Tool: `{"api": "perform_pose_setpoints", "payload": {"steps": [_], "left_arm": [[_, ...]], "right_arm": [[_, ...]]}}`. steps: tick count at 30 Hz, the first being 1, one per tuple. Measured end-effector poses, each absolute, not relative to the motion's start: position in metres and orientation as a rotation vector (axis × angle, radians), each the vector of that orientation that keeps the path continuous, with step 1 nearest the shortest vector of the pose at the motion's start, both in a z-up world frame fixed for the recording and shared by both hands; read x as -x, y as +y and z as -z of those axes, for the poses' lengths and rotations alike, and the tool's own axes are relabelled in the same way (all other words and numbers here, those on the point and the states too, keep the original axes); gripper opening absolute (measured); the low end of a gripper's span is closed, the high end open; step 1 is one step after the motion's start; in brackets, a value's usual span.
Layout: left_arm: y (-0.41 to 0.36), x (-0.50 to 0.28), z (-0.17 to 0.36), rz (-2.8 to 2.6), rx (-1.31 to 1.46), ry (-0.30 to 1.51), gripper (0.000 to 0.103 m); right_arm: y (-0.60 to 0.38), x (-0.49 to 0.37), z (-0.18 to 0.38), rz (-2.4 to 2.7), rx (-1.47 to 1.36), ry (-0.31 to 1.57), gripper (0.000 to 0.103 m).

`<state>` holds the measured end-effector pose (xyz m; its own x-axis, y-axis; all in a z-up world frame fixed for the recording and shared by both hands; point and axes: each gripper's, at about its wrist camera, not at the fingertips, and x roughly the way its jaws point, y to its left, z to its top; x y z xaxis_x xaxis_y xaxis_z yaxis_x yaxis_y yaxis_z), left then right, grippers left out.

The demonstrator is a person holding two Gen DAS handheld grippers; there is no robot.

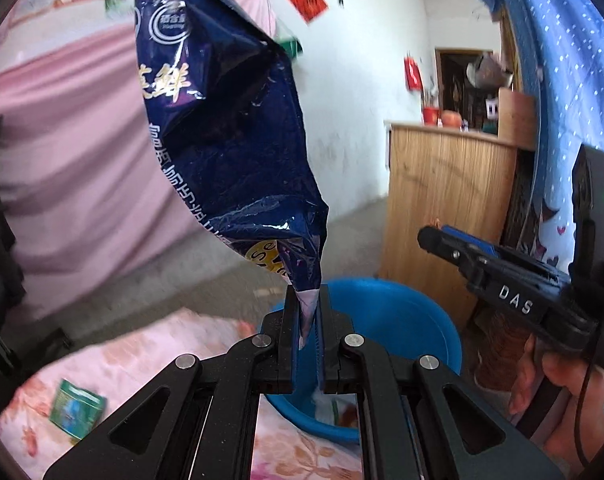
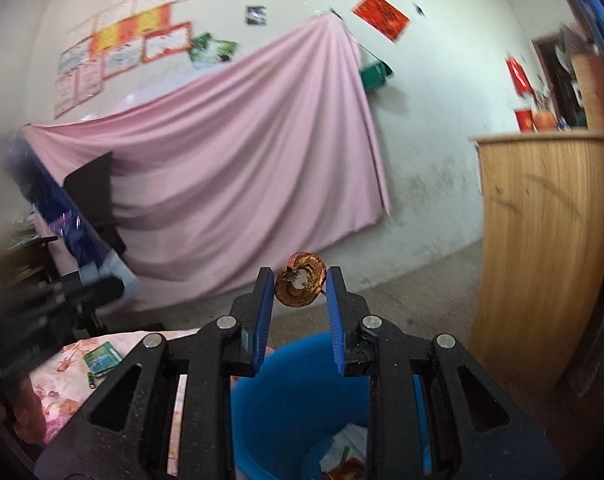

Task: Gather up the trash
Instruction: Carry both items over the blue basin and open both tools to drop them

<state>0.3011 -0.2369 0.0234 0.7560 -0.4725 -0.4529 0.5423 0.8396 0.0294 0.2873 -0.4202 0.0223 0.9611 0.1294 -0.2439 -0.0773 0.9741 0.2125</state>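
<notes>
bucket bottom cut off, wall posters blurred

Wall: white plaster wall is standing scuffed near the floor.
Drape: pink sheet is hanging across it.
Floor: grey concrete floor is lying bare.
Furniture: wooden cabinet is standing at right.

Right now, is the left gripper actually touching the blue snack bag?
Touching. The left wrist view shows the left gripper shut on the bottom corner of the blue snack bag, both pads pressing it, the bag standing above the blue bucket.
</notes>
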Motion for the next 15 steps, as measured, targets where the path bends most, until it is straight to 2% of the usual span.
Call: {"api": "perform_pose_setpoints", "payload": {"steps": [10, 15], "left_arm": [[-0.25, -0.332, -0.005, 0.574, -0.152, 0.672, 0.005], [-0.258, -0.337, 0.0, 0.582, -0.178, 0.723, 0.005]], "right_arm": [[-0.441, -0.312, 0.01, -0.066, -0.274, 0.443, 0.055], [-0.449, -0.32, 0.021, -0.062, -0.299, 0.502, 0.055]]}}
